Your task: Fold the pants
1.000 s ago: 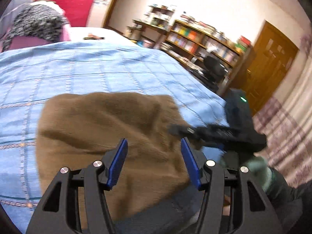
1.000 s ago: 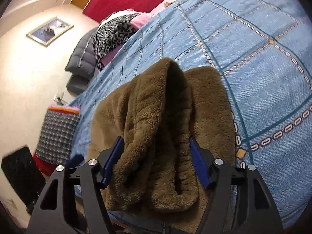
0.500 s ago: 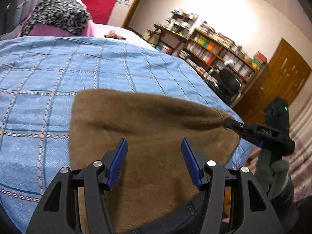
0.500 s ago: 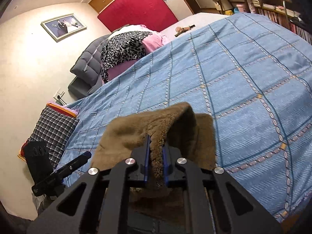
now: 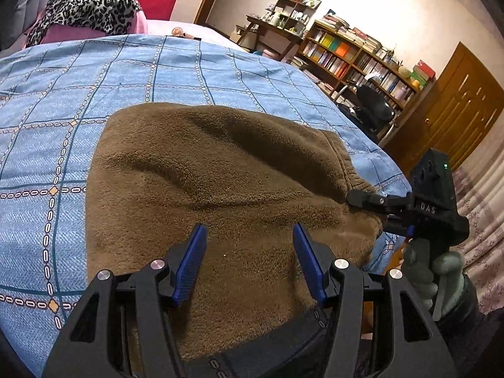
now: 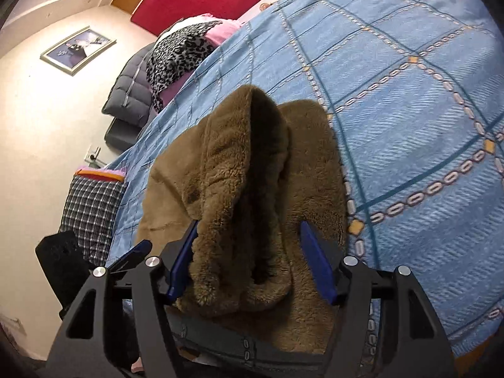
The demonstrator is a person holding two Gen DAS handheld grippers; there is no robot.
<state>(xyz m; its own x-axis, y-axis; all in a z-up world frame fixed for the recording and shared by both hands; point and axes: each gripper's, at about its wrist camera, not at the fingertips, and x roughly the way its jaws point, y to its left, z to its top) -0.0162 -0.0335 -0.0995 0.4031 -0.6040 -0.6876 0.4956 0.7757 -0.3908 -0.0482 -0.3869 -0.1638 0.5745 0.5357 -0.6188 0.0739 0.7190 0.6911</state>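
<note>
Brown fleece pants lie folded on the blue checked bedspread near the bed's front edge. My left gripper is open and empty just above the pants' near part. My right gripper is open, its blue pads on either side of the rumpled waistband end of the pants. In the left wrist view the right gripper sits at the pants' right corner, its tip against the elastic hem.
A leopard-print and pink pile lies at the head of the bed. Bookshelves, a desk chair and a wooden door stand to the right. A checked pillow and a dark jacket lie left of the bed.
The right gripper was shut on the waistband half a second ago and has now opened, and the fleece has dropped between its pads. The left gripper stayed open and moved closer over the pants.
</note>
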